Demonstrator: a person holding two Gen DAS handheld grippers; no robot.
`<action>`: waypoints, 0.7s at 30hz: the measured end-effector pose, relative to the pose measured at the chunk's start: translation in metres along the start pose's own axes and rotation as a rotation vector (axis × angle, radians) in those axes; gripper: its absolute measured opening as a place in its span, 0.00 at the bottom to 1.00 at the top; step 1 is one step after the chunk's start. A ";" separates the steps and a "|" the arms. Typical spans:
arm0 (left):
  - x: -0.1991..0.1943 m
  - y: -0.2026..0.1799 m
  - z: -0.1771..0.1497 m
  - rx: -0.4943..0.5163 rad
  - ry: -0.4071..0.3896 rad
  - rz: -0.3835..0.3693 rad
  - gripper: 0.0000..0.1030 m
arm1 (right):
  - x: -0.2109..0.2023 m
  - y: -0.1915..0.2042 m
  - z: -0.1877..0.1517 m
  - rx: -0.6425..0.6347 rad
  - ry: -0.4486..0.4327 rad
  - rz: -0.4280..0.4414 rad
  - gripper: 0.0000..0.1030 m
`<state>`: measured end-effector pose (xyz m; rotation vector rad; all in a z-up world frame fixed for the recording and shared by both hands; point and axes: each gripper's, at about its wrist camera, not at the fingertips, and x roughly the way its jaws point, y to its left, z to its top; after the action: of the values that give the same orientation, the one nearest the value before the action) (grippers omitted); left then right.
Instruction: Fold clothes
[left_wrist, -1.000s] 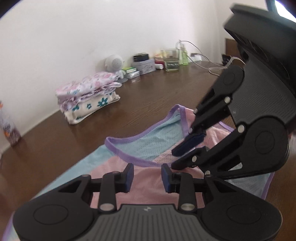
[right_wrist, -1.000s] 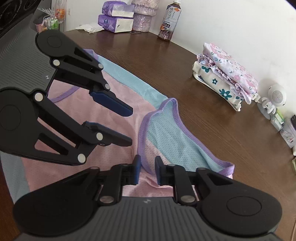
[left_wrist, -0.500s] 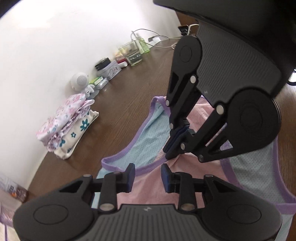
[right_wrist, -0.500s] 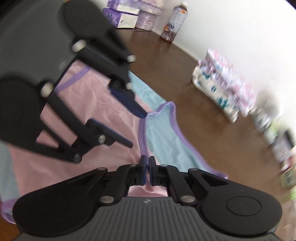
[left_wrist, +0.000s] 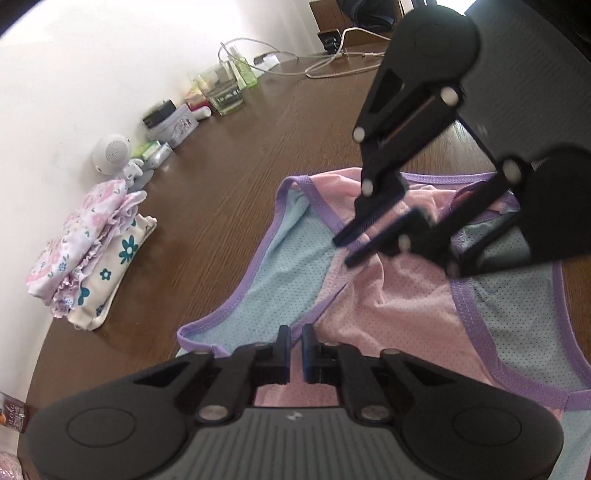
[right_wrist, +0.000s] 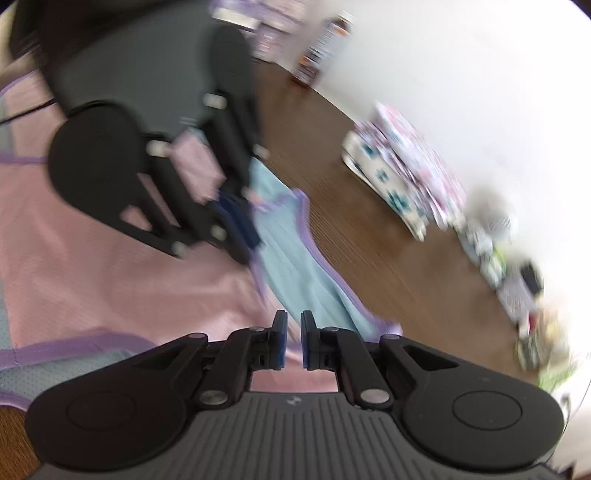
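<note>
On the dark wooden surface (left_wrist: 229, 155), the pink and blue mesh garment with purple trim (left_wrist: 399, 306) lies mostly flat, unfolded. A folded floral stack (left_wrist: 92, 247) sits near its far edge. The left gripper (left_wrist: 294, 345) and right gripper (right_wrist: 290, 341) have jaws nearly closed, each pinching the garment's fabric.

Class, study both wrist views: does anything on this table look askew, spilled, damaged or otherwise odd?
Nothing looks spilled or damaged. The pink and blue garment is bunched and wrinkled where the right gripper pinches it, expected mid-fold. The folded floral stack sits neatly near the wall.

Home: cluttered wooden table (left_wrist: 229, 173), folded laundry (left_wrist: 92, 243).
</note>
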<state>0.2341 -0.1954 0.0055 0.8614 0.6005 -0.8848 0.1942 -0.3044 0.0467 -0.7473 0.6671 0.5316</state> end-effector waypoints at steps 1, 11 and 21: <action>0.000 -0.001 -0.002 -0.009 -0.007 0.015 0.05 | 0.001 -0.006 -0.003 0.035 0.009 0.010 0.06; -0.011 -0.003 -0.004 -0.057 -0.072 0.084 0.11 | 0.006 -0.038 -0.008 0.190 0.024 0.101 0.23; 0.002 0.011 0.003 -0.133 -0.044 -0.053 0.19 | 0.019 -0.049 -0.009 0.312 0.093 0.163 0.00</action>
<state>0.2452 -0.1954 0.0098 0.7070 0.6389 -0.8995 0.2356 -0.3377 0.0498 -0.4284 0.8799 0.5284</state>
